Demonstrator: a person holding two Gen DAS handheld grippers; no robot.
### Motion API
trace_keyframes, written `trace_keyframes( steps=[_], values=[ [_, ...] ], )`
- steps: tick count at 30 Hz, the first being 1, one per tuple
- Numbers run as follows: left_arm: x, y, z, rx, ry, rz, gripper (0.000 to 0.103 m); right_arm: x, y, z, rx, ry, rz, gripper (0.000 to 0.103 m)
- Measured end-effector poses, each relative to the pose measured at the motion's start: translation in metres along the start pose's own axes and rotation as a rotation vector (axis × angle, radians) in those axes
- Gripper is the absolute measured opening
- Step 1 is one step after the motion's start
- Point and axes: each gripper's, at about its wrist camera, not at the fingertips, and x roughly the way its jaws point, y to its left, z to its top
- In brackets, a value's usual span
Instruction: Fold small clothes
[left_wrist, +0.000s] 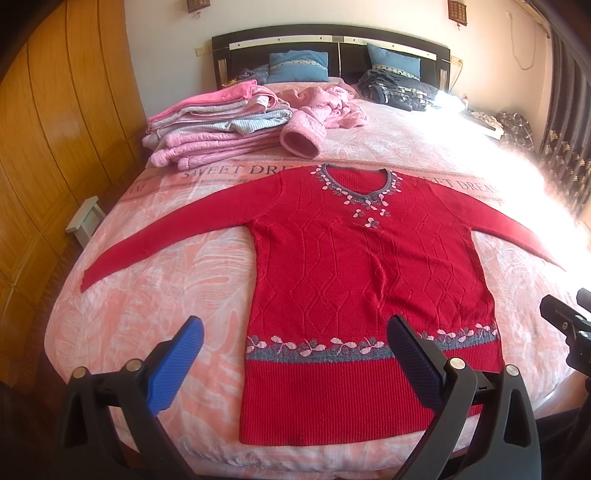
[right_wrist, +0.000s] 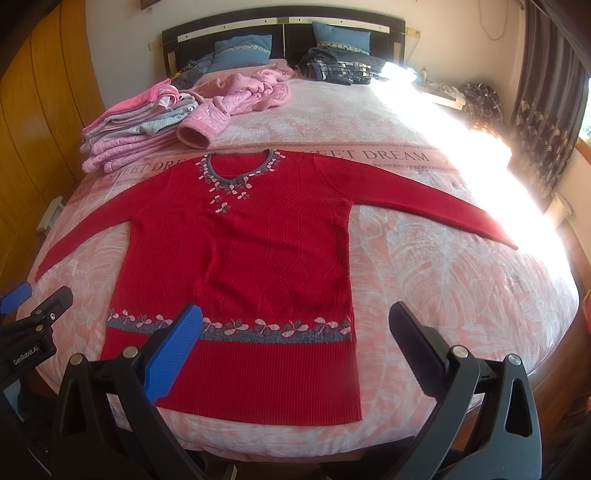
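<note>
A red knitted sweater (left_wrist: 354, 273) (right_wrist: 251, 258) with a grey floral neckline and hem band lies flat, front up, on the bed, both sleeves spread out sideways. My left gripper (left_wrist: 295, 354) hovers open above the bed's near edge, over the sweater's lower left hem, holding nothing. My right gripper (right_wrist: 295, 343) is open too, above the lower right hem, with nothing between its fingers. The right gripper's body (left_wrist: 569, 325) shows at the right edge of the left wrist view. The left gripper's body (right_wrist: 29, 325) shows at the left edge of the right wrist view.
A stack of folded pink and grey clothes (left_wrist: 210, 122) (right_wrist: 136, 125) sits at the bed's far left, with a crumpled pink garment (left_wrist: 325, 103) beside it. Dark clothes (left_wrist: 399, 90) and blue pillows (left_wrist: 299, 66) lie by the headboard. A wooden wardrobe (left_wrist: 55, 129) stands on the left.
</note>
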Motion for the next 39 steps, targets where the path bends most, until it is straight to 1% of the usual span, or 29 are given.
trace_keyframes(
  steps=[11, 13, 15, 16, 19, 20, 21, 22, 23, 24, 25, 27, 29, 31, 32, 35, 39],
  values=[
    [0.005, 0.003, 0.000, -0.010, 0.010, -0.005, 0.099, 0.001, -0.001, 0.001, 0.008, 0.001, 0.010, 0.100],
    [0.015, 0.006, 0.004, -0.039, 0.021, -0.031, 0.099, 0.007, -0.012, 0.006, 0.049, 0.008, 0.052, 0.100],
    [0.033, 0.005, 0.013, -0.059, 0.040, -0.058, 0.099, 0.020, -0.034, 0.019, 0.141, 0.030, 0.094, 0.100],
    [0.044, 0.003, 0.019, -0.063, 0.053, -0.060, 0.099, 0.030, -0.048, 0.029, 0.184, 0.056, 0.093, 0.100],
    [0.078, -0.009, 0.043, -0.037, 0.083, -0.020, 0.099, 0.061, -0.098, 0.056, 0.306, 0.121, -0.003, 0.100],
    [0.089, -0.012, 0.051, -0.041, 0.089, -0.004, 0.099, 0.073, -0.117, 0.065, 0.351, 0.136, -0.034, 0.100],
    [0.101, -0.013, 0.059, -0.061, 0.106, -0.003, 0.099, 0.086, -0.139, 0.073, 0.387, 0.155, -0.041, 0.100],
    [0.113, -0.015, 0.067, -0.089, 0.123, -0.009, 0.099, 0.099, -0.162, 0.080, 0.414, 0.170, -0.055, 0.100],
    [0.126, -0.016, 0.075, -0.118, 0.146, -0.031, 0.099, 0.110, -0.184, 0.086, 0.444, 0.180, -0.081, 0.100],
    [0.140, -0.019, 0.082, -0.138, 0.167, -0.057, 0.099, 0.122, -0.208, 0.089, 0.463, 0.193, -0.095, 0.100],
    [0.153, -0.021, 0.087, -0.153, 0.179, -0.067, 0.099, 0.133, -0.232, 0.090, 0.486, 0.212, -0.109, 0.100],
    [0.176, -0.025, 0.096, -0.163, 0.194, -0.069, 0.099, 0.151, -0.278, 0.086, 0.542, 0.243, -0.142, 0.100],
    [0.193, -0.028, 0.102, -0.164, 0.199, -0.042, 0.099, 0.164, -0.323, 0.077, 0.616, 0.271, -0.174, 0.100],
    [0.208, -0.030, 0.109, -0.173, 0.197, -0.035, 0.099, 0.179, -0.366, 0.066, 0.709, 0.299, -0.125, 0.100],
    [0.215, -0.033, 0.112, -0.172, 0.192, -0.030, 0.099, 0.185, -0.386, 0.061, 0.751, 0.296, -0.110, 0.100],
    [0.233, -0.040, 0.123, -0.148, 0.169, -0.019, 0.099, 0.204, -0.430, 0.052, 0.792, 0.282, -0.139, 0.100],
    [0.250, -0.048, 0.133, -0.137, 0.150, -0.023, 0.099, 0.233, -0.475, 0.040, 0.835, 0.305, -0.148, 0.099]
  ],
)
